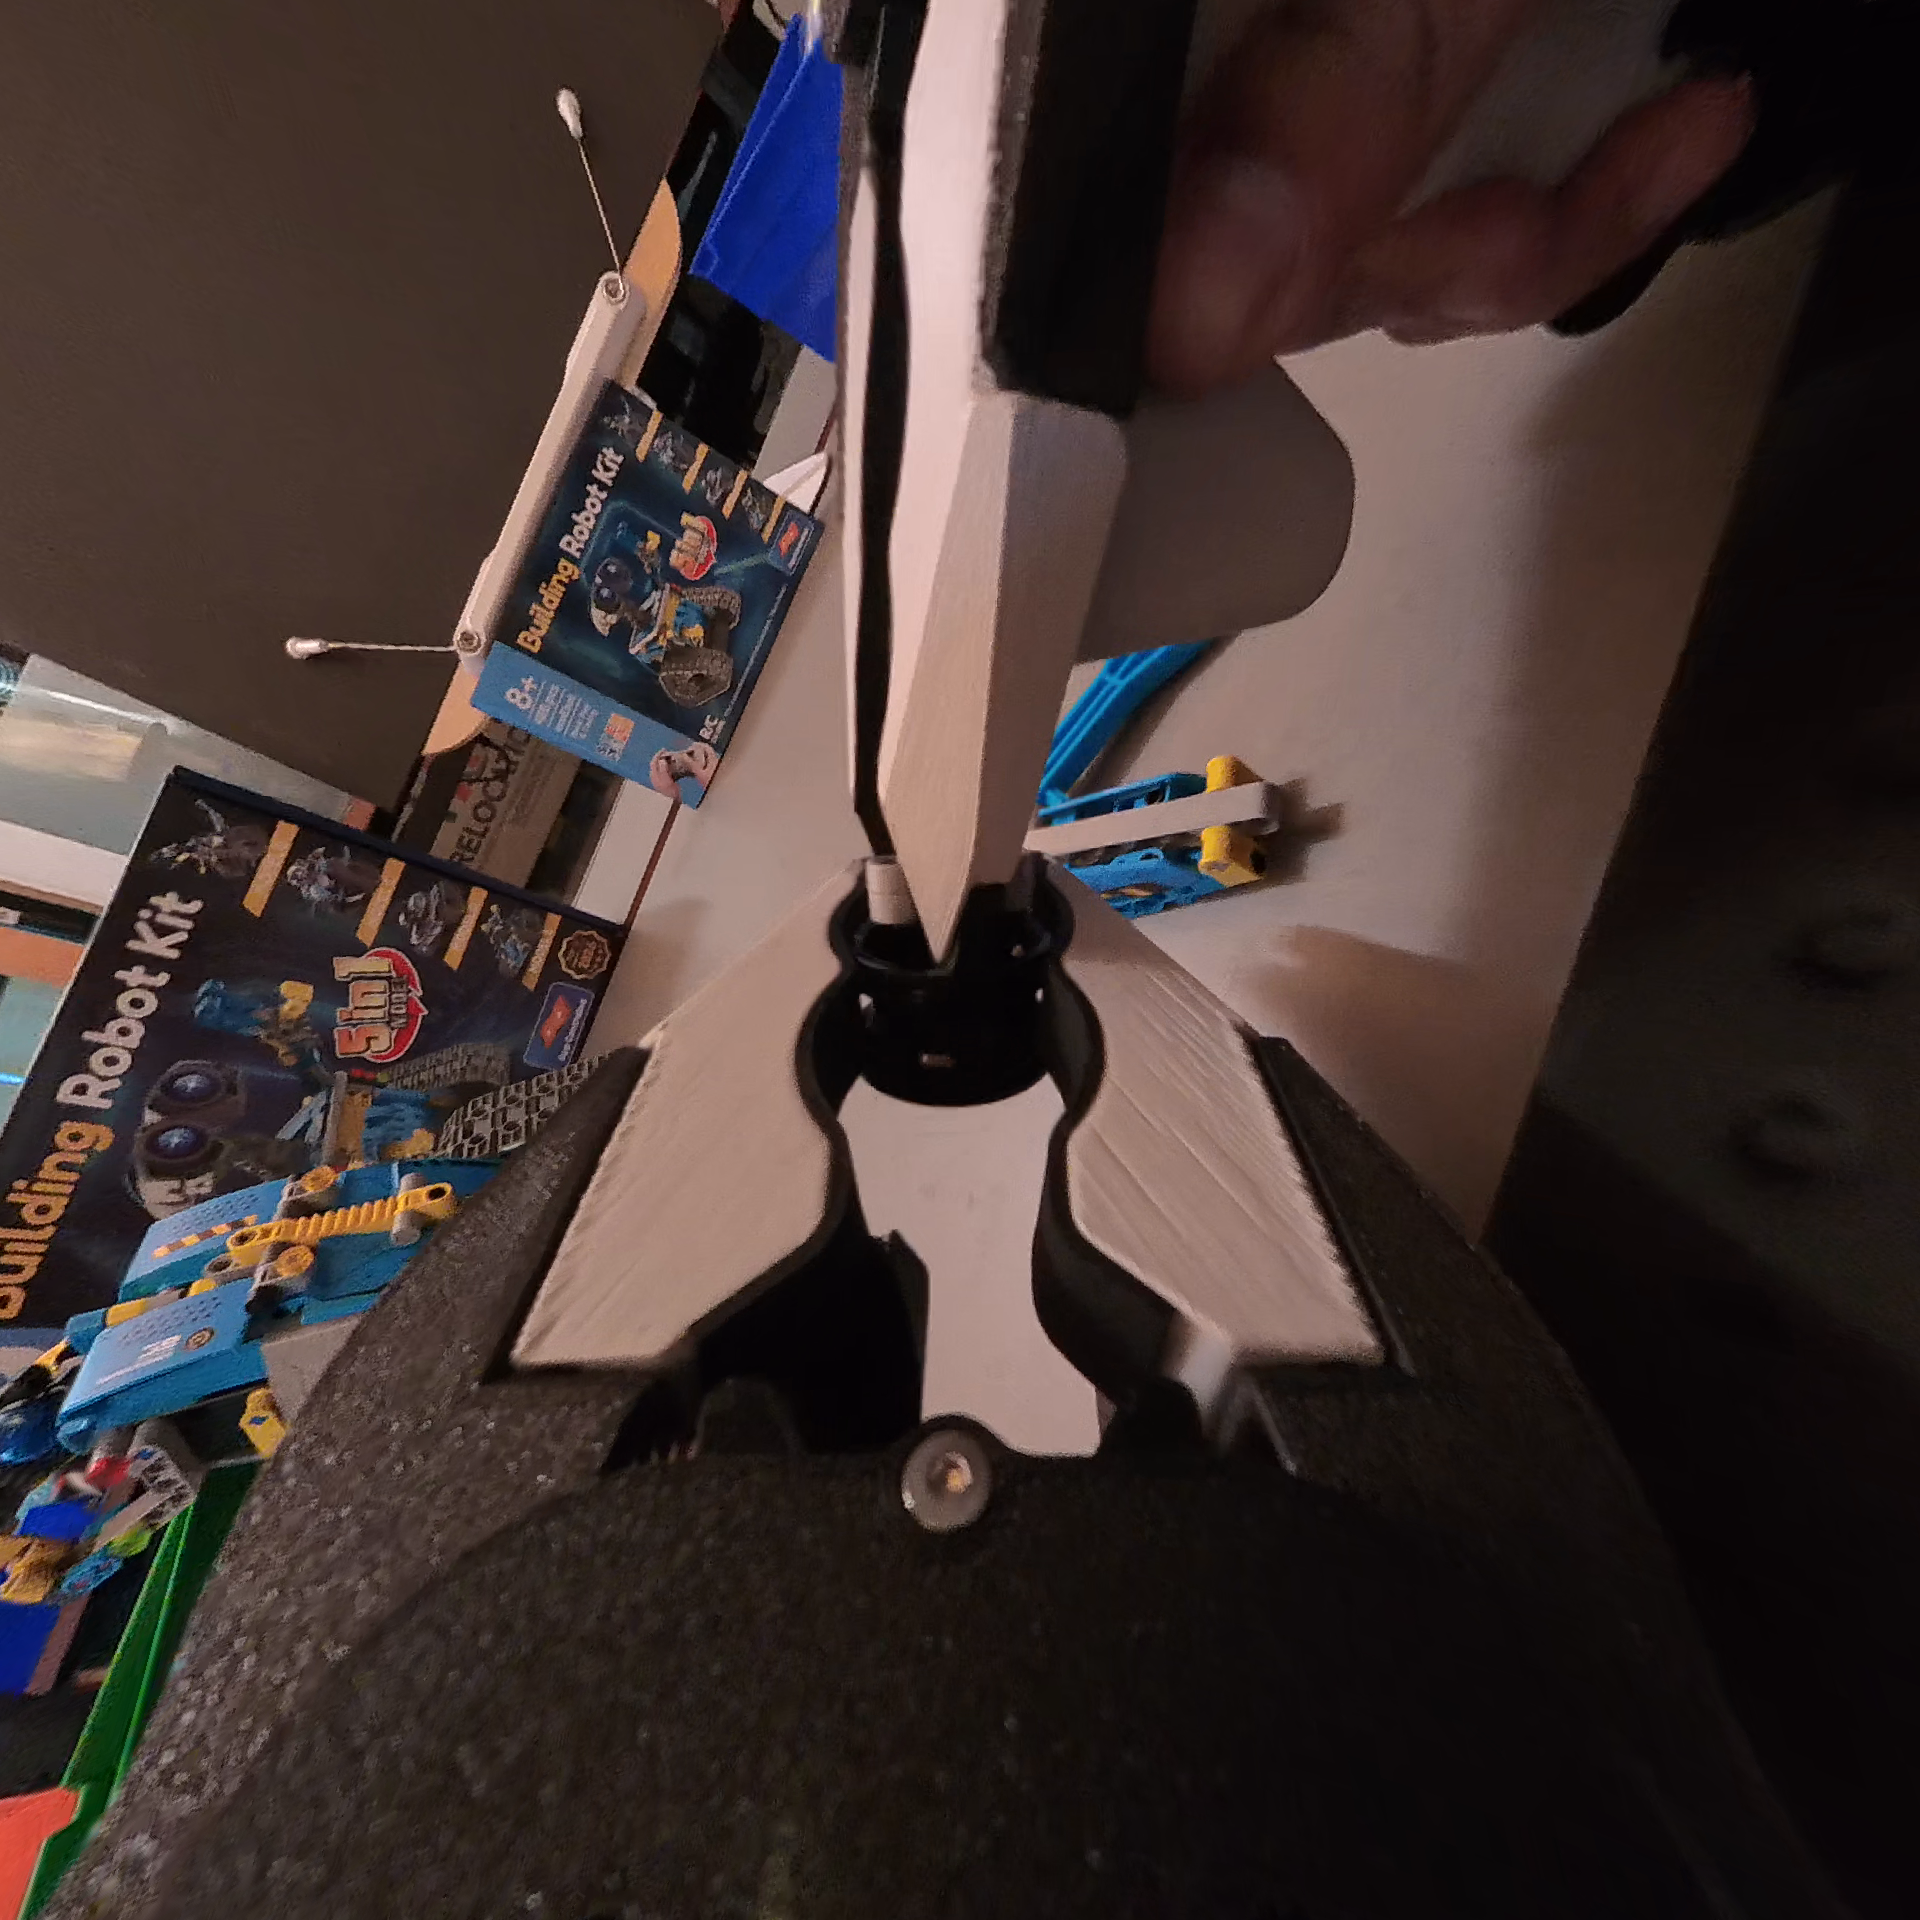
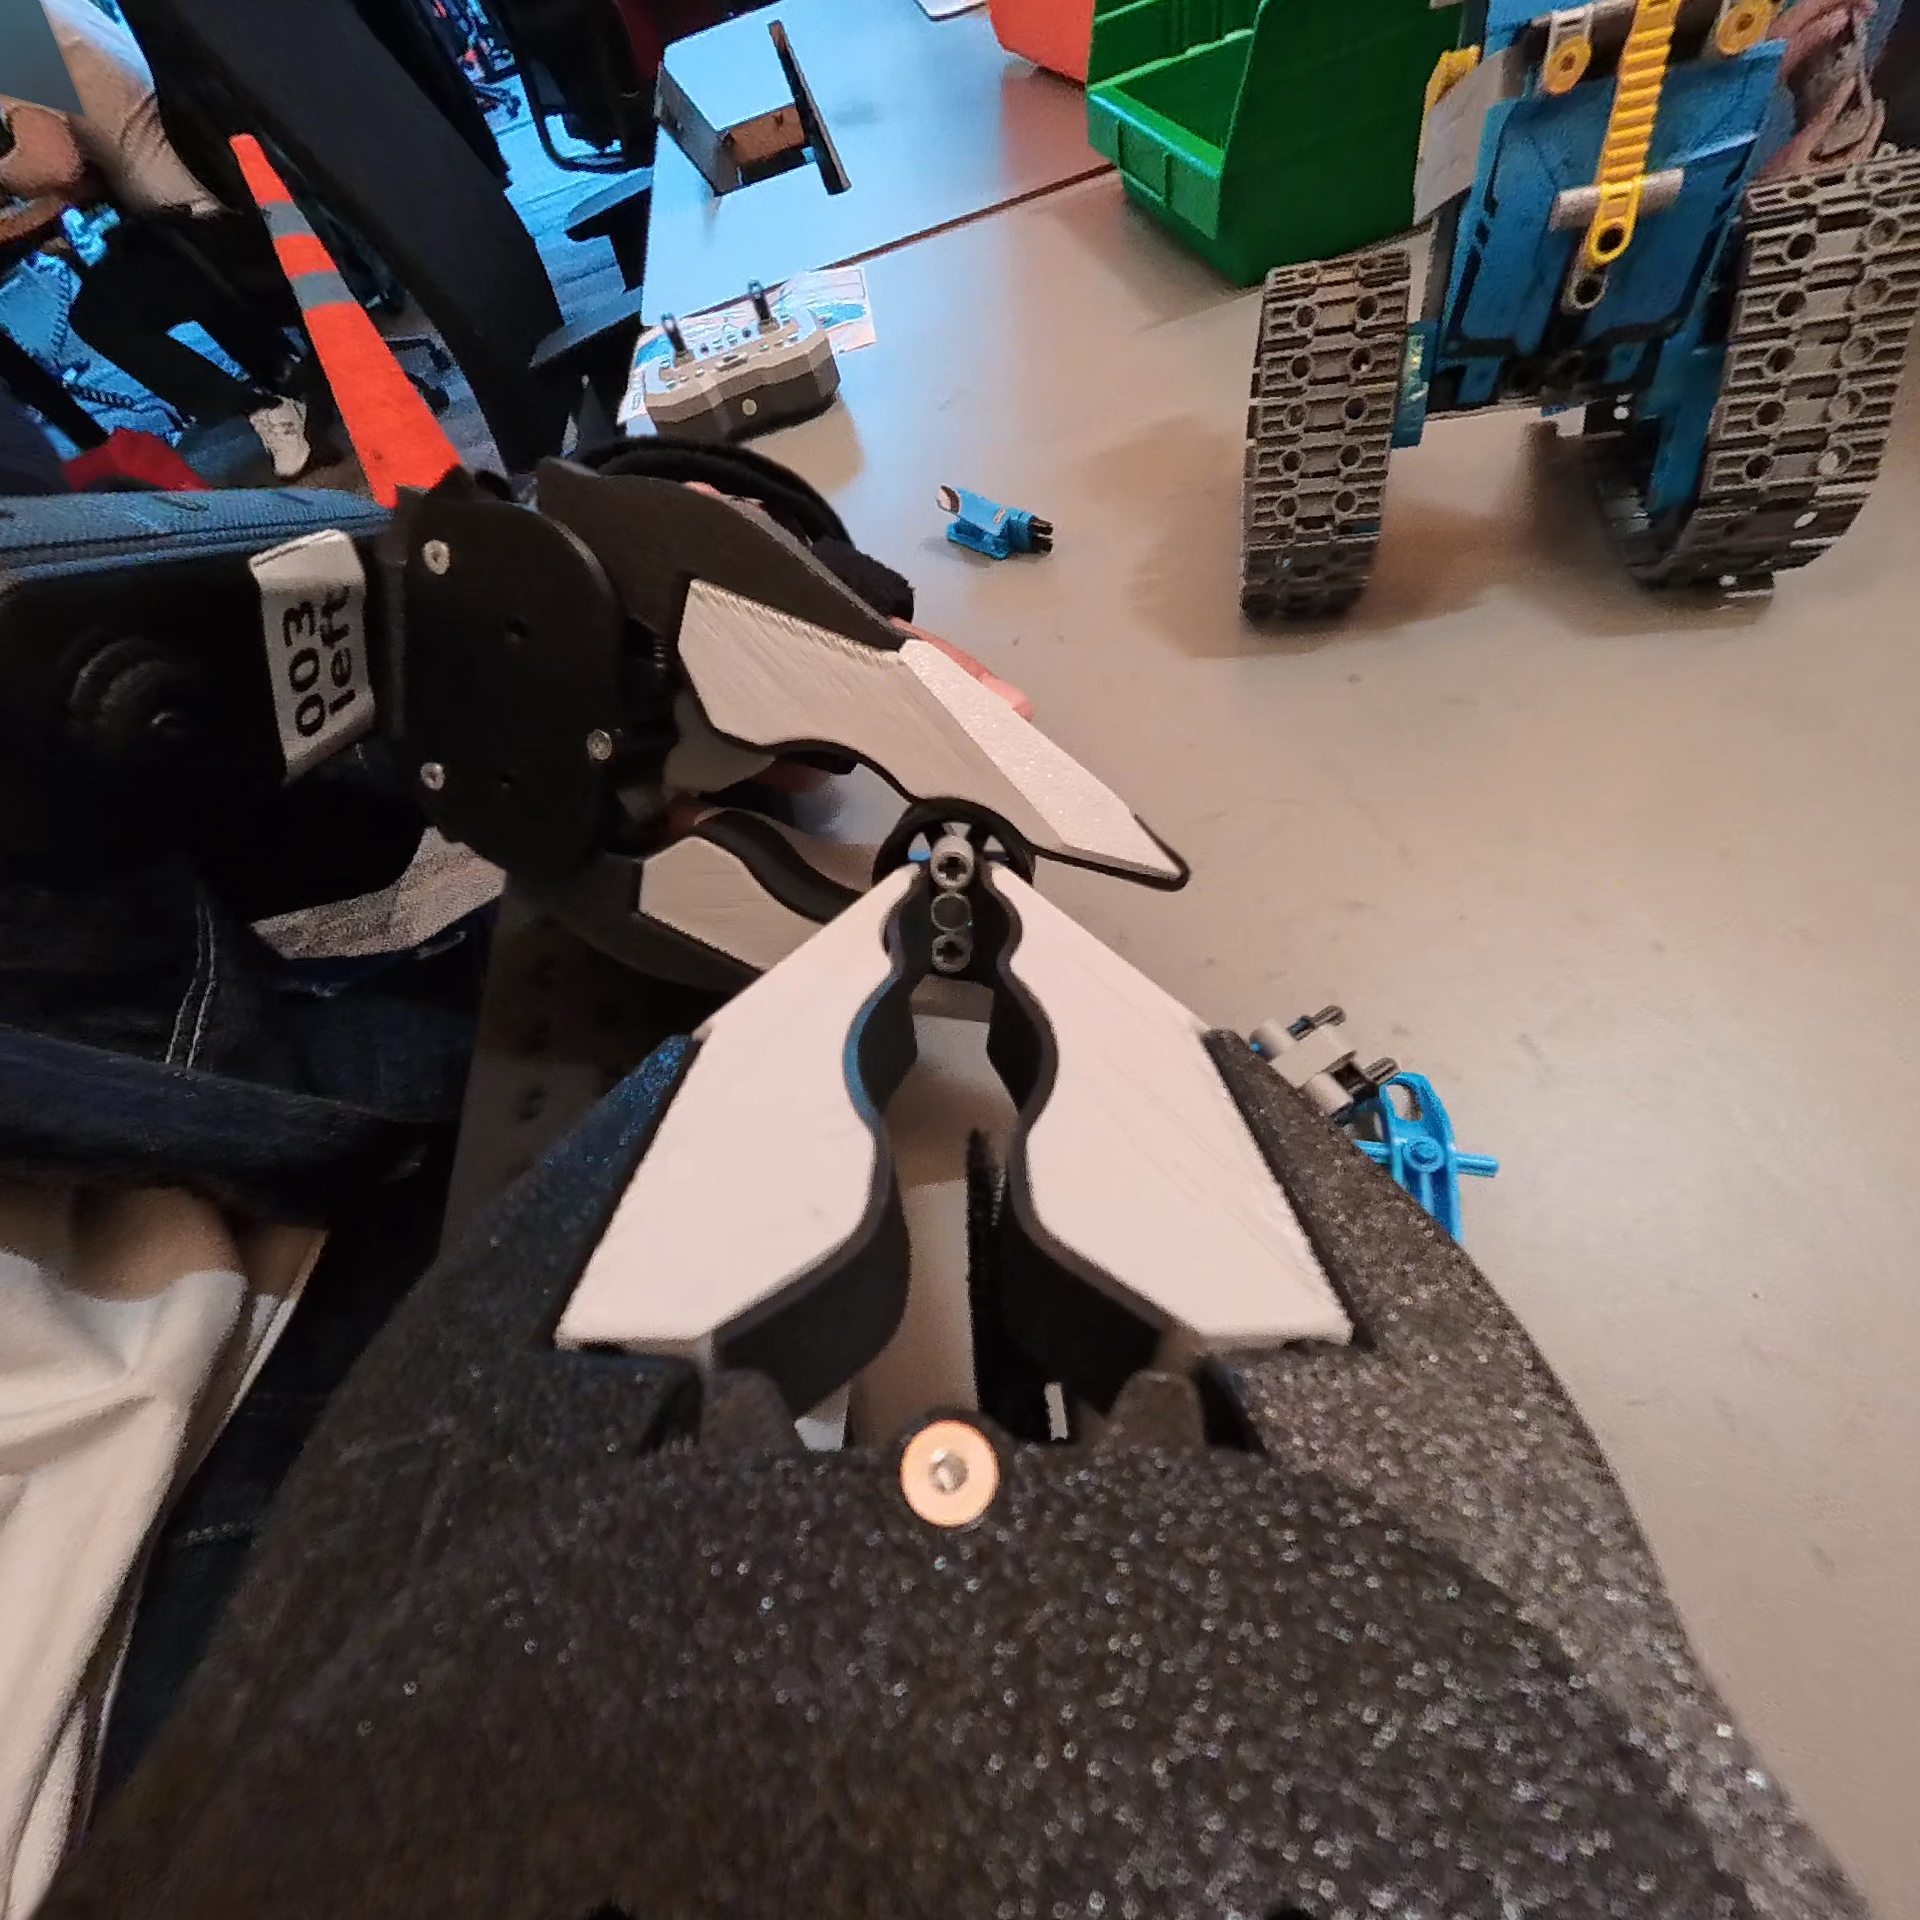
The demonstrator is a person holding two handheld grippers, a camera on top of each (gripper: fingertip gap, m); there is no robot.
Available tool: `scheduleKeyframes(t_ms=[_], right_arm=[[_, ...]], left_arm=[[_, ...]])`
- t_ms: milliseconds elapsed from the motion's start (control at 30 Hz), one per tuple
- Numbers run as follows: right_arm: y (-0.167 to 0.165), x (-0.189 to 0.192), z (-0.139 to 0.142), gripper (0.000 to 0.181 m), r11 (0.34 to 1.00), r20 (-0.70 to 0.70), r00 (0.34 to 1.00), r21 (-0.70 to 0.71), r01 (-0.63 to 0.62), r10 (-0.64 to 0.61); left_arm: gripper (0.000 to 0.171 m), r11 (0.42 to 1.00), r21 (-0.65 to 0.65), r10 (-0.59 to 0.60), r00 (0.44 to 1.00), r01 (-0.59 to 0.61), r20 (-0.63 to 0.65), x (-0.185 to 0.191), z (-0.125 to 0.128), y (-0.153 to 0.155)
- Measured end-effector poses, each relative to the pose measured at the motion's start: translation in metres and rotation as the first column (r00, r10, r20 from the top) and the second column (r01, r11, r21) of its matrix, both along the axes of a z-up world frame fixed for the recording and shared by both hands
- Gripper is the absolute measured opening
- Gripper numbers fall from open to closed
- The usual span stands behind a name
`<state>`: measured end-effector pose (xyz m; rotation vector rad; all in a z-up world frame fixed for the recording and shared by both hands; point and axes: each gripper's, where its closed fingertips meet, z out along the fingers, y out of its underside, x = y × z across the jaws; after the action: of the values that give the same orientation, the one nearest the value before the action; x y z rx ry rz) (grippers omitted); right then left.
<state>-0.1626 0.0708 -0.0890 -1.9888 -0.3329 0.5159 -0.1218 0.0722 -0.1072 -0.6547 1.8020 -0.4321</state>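
In the left wrist view, the left gripper (image 1: pixel 951 940) fills the lower half of the frame, its two white fingers clenched on a small black wheel (image 1: pixel 940 1023) at centre. The right gripper (image 1: pixel 914 914) reaches down from the top edge, its narrow white tips meeting the wheel's hub with a small grey peg (image 1: pixel 885 890) between them. A blue and yellow brick assembly (image 1: pixel 1153 847) lies on the pale table (image 1: pixel 1455 727) just right of centre, and two printed kit boxes (image 1: pixel 260 1039) stand at the left. In the right wrist view, the right gripper (image 2: pixel 951 904) rises from the bottom, fingers clenched on a short grey beam (image 2: pixel 951 914) with round holes. Its far end sits against the wheel (image 2: pixel 951 836), held from the left by the left gripper (image 2: pixel 935 831). A tracked blue toy vehicle (image 2: pixel 1579 343) stands upper right, a green bin (image 2: pixel 1247 135) behind it, a grey remote control (image 2: pixel 743 379) upper centre. Whether beam and wheel are fully joined cannot be told.
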Motion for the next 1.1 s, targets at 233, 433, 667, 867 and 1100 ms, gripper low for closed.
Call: scheduleKeyframes(t_ms=[233,433,667,867,1100], right_arm=[[-0.004,0.001,-0.007,0.005,0.999,-0.011,1.0,-0.034,-0.006,0.006],[-0.008,0.001,-0.003,0.005,1.0,-0.04,0.999,-0.024,-0.019,0.018],[-0.053,0.08,0.024,0.0,0.986,-0.202,0.971,0.075,0.148,-0.13],[-0.035,0.088,0.016,0.0,0.976,-0.195,0.96,0.042,0.214,-0.202],[-0.034,0.118,-0.007,0.0,0.93,0.067,0.928,0.062,0.362,-0.366]], left_arm=[[0.027,0.999,0.037,0.001,1.0,0.0,-0.012,0.0,-0.005,-0.002],[0.027,0.999,0.045,0.003,1.0,-0.004,0.002,-0.002,-0.003,-0.001],[0.025,0.984,0.028,0.174,0.985,-0.174,-0.008,-0.013,-0.003,0.059],[0.026,0.984,-0.062,0.168,0.986,-0.169,-0.009,-0.009,0.002,0.056],[0.027,0.828,-0.561,-0.048,0.999,0.032,-0.015,-0.008,0.025,0.021]])
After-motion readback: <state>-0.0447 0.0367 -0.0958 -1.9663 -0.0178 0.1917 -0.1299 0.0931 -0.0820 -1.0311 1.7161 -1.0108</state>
